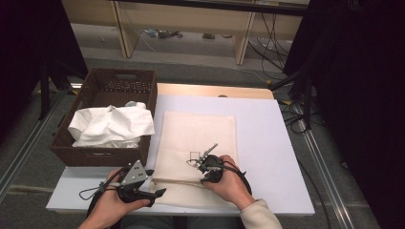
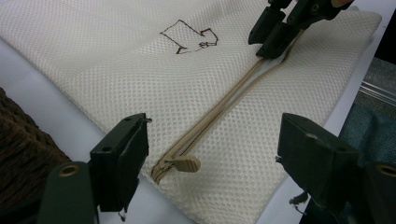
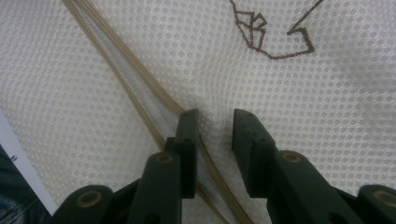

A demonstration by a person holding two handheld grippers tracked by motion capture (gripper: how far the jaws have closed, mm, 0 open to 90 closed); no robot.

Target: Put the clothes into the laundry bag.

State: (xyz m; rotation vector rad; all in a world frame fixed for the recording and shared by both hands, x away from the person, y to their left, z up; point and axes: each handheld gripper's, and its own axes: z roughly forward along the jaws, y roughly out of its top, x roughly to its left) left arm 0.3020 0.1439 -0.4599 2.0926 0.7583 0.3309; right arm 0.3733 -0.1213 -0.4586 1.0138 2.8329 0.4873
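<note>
Left gripper (image 2: 210, 158) – wide, astride zipper pull (image 2: 183, 164) | right gripper (image 3: 215, 116) – narrow gap, pressing mesh bag (image 1: 198, 138)

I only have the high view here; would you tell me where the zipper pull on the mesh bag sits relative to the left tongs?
Observer: In the left gripper view the zipper pull lies at the near end of the zipper, between the open jaws of the left tongs, untouched.
Operator: Thank you. Is the zipper fully closed?
Observer: No. Farther along the mesh bag its two tan sides are parted, with a gap between them.
Operator: And the right tongs?
Observer: The right gripper view shows the right tongs open, with one jaw tip on the zipper's edge and the other on the mesh.
</note>
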